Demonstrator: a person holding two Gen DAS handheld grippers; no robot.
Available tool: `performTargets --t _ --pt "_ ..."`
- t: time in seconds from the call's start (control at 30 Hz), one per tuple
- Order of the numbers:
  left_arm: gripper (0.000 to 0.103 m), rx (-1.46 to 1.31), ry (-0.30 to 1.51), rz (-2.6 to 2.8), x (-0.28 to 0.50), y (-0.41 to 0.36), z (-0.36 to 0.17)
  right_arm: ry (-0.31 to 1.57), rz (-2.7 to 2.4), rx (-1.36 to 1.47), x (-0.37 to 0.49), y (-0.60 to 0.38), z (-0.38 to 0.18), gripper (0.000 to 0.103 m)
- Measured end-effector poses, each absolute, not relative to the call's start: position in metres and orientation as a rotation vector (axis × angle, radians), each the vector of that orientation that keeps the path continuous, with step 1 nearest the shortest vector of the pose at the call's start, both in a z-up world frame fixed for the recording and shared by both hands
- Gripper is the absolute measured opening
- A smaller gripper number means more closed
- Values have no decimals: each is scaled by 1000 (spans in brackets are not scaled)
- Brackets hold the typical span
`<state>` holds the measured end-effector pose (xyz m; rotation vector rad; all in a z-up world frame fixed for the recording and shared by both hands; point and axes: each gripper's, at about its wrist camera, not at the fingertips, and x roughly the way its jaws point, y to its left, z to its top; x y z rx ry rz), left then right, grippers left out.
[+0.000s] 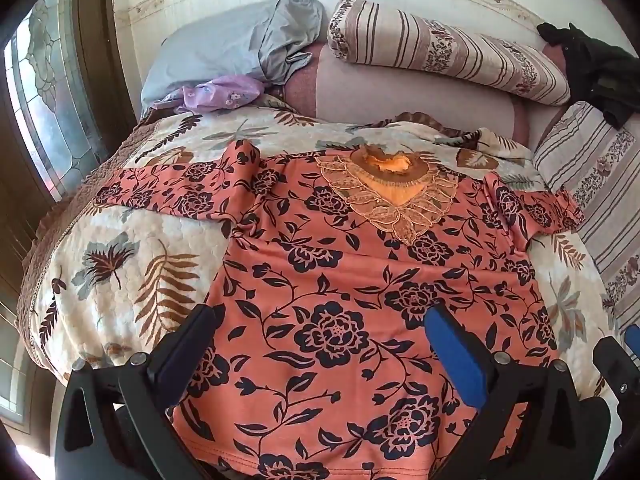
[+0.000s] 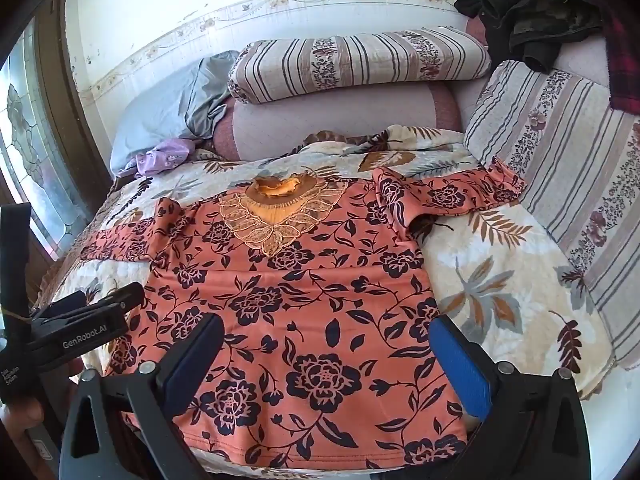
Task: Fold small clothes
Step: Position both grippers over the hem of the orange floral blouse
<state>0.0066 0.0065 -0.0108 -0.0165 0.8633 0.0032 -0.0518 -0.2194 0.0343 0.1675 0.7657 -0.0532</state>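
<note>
A salmon-orange blouse with dark navy flowers and a lace collar [image 1: 320, 272] lies spread flat on the cream leaf-patterned quilt [image 1: 132, 264], its hem at the quilt's near edge and sleeves out toward both sides. The left gripper [image 1: 320, 344] and right gripper [image 2: 326, 354] both hang over the hem with fingers spread wide, grasping nothing. In the right wrist view the left tool's black body reads "GenRobot.AI" [image 2: 85, 337].

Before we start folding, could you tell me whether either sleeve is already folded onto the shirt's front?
No, both sleeves of the floral shirt lie spread sideways on the bedspread.
</note>
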Motion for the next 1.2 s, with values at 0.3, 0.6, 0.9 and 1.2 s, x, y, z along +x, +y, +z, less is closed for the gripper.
performTargets --t 0.3,0.6,0.9,1.2 --pt "103 -10 858 -5 7 4 -9 765 -51 168 -50 -220 33 103" --pt "103 -6 860 -5 8 3 -9 767 -47 161 -49 -218 32 103" --pt "103 -2 864 -5 9 1 -12 774 -41 158 -46 -217 31 103" --pt "103 4 868 -7 11 1 -12 779 -38 156 -43 -217 29 103"
